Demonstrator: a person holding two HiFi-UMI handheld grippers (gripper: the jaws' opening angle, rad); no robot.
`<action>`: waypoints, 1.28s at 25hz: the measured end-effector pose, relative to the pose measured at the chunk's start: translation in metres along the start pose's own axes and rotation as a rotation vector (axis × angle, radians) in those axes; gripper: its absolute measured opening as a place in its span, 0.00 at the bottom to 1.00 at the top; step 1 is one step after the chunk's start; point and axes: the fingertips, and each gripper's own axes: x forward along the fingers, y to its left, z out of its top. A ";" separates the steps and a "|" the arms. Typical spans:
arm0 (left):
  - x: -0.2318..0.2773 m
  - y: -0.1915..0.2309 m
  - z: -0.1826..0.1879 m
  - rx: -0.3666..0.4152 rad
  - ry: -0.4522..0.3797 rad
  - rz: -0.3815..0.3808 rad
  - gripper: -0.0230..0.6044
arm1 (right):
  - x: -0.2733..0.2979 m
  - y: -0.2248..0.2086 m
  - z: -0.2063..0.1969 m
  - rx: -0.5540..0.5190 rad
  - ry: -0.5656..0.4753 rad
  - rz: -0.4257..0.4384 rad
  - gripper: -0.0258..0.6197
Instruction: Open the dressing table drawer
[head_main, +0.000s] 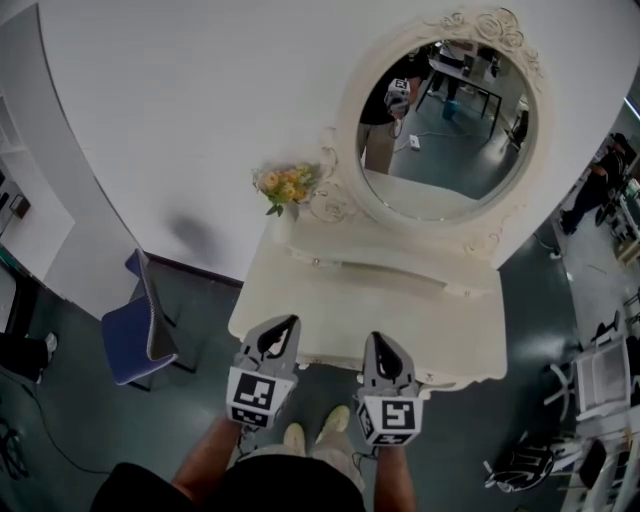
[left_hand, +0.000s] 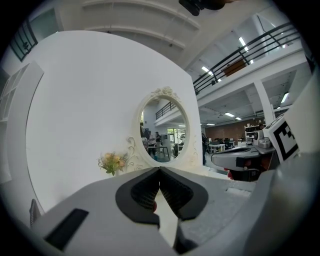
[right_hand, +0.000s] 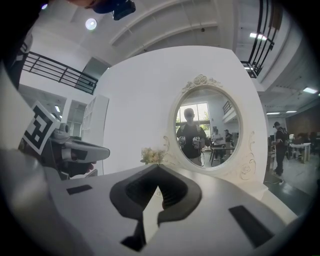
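White curved wall and dark grey-green floor (head_main: 560, 300) frame a cream-painted dressing table with carved trim (head_main: 370, 310), seen from above. Its drawer is judged to sit in the front panel beneath the tabletop's near edge. That panel is hidden from the head view, and no handle can be made out.

Just in front of that near edge, the left gripper (head_main: 284, 325) and right gripper (head_main: 384, 342) point at the table side by side. Both have their jaws pressed together with nothing between them, as each gripper view confirms.

An oval mirror in an ornate cream frame (head_main: 445, 130) stands at the back of the tabletop. A small bunch of yellow and cream flowers (head_main: 288, 185) stands at its left. A blue chair (head_main: 135, 335) is off to the left, and the person's pale shoes (head_main: 310, 430) are close to the table front.

Risks from here:
- Closed jaws could bump or slip off a handle unless they spread first.
- With the drawer front unseen, a gripper could strike the carved edge.
- A one-sided pull could jam the drawer.
- A hard tug might shake the flowers.
- The drawer could meet the person's legs.
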 end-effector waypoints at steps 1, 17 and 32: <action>0.004 0.002 0.000 0.000 0.000 0.000 0.04 | 0.004 -0.001 0.000 0.000 0.002 0.002 0.04; 0.109 0.033 -0.007 -0.004 0.031 0.051 0.04 | 0.109 -0.060 -0.016 0.031 0.016 0.046 0.04; 0.191 0.068 -0.057 -0.052 0.141 0.101 0.04 | 0.202 -0.080 -0.062 0.060 0.120 0.119 0.04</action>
